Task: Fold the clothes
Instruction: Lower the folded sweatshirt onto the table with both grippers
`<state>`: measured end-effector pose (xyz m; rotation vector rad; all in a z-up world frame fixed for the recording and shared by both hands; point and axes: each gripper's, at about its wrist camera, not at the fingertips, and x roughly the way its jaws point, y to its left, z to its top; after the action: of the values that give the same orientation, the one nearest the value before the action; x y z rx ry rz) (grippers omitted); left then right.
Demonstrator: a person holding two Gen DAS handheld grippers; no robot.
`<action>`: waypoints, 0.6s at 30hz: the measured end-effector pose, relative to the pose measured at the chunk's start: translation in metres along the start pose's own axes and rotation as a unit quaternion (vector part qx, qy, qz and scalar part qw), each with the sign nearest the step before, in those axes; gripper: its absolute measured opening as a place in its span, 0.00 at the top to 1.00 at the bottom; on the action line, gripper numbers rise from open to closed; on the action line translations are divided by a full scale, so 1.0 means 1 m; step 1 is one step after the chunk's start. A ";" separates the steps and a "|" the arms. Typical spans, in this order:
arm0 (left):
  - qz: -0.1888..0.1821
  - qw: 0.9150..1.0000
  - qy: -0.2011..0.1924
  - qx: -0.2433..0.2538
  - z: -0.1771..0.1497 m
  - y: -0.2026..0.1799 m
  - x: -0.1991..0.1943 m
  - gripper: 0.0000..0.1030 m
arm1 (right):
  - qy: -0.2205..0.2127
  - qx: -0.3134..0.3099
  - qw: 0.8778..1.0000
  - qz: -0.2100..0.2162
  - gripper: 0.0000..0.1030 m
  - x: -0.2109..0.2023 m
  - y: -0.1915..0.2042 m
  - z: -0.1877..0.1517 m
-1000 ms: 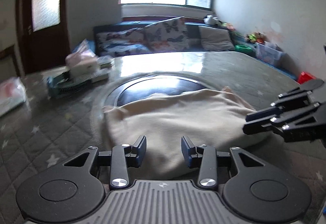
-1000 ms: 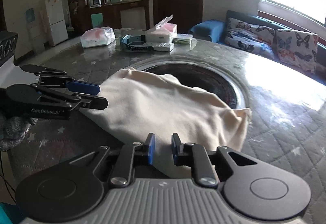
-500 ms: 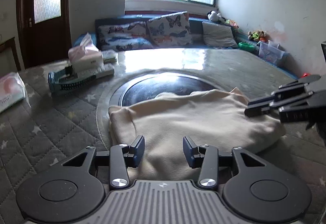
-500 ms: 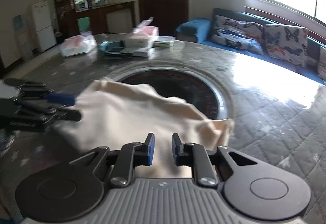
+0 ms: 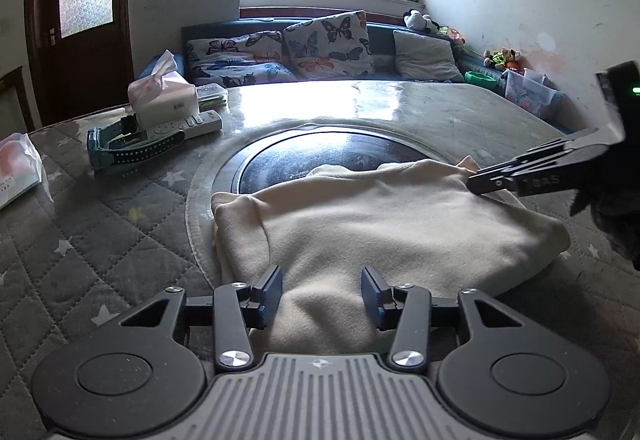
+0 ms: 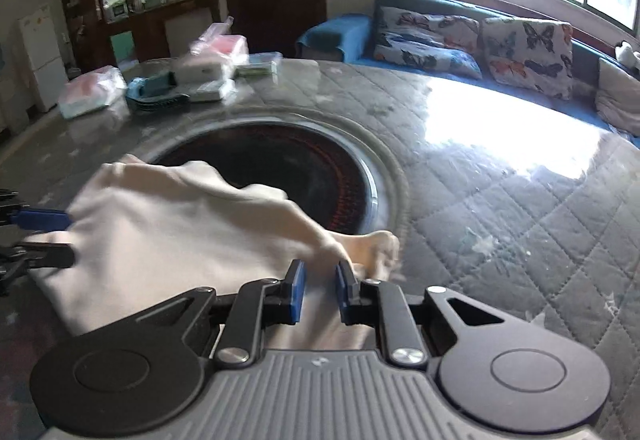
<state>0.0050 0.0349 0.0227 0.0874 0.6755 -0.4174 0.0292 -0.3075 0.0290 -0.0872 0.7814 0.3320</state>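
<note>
A cream garment (image 5: pixel 384 215) lies folded on the quilted table, partly over the dark round inset (image 5: pixel 320 159). My left gripper (image 5: pixel 321 296) is open, its jaws astride the garment's near edge. My right gripper (image 6: pixel 319 290) has its jaws a narrow gap apart with cream cloth (image 6: pixel 180 232) between the pads at the garment's far right corner. The right gripper also shows in the left wrist view (image 5: pixel 474 185) at that corner. The left gripper shows at the left edge of the right wrist view (image 6: pixel 44 236).
On the table's far left are a tissue box (image 5: pixel 162 99), a remote (image 5: pixel 188 123), a blue-black strap device (image 5: pixel 132 147) and a plastic bag (image 5: pixel 16 171). A sofa with butterfly cushions (image 5: pixel 320 47) stands behind the table. A dark door (image 5: pixel 80 11) is at the back left.
The right gripper has moved in to the garment's far right corner, and cloth now lies between its pads. The left gripper has moved closer to the near edge and stays open.
</note>
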 end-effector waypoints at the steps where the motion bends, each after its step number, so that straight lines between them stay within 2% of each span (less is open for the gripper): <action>1: -0.001 1.000 0.001 0.000 0.000 0.000 -0.001 0.54 | -0.003 0.004 1.000 -0.002 0.87 0.003 -0.003 0.001; 4: -0.005 1.000 0.002 -0.002 0.002 0.002 -0.003 0.53 | -0.006 0.015 1.000 -0.005 0.89 0.001 -0.006 0.005; 7: -0.010 1.000 0.001 -0.009 0.008 0.004 -0.003 0.53 | -0.004 -0.002 1.000 -0.003 0.88 0.001 -0.002 0.004; 13: 0.007 0.999 0.005 -0.033 0.025 0.016 0.013 0.54 | -0.002 -0.003 1.000 -0.002 0.88 0.003 -0.002 0.005; 16: 0.007 0.999 0.009 -0.051 0.032 0.026 0.024 0.55 | -0.004 -0.011 1.000 0.000 0.88 0.001 0.001 0.006; 18: 0.001 0.998 0.012 -0.062 0.036 0.032 0.032 0.60 | -0.003 -0.015 1.000 0.001 0.88 0.001 0.003 0.006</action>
<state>0.0618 0.0456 0.0290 -0.0241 0.7243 -0.3724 0.0332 -0.3034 0.0332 -0.1131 0.7712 0.3449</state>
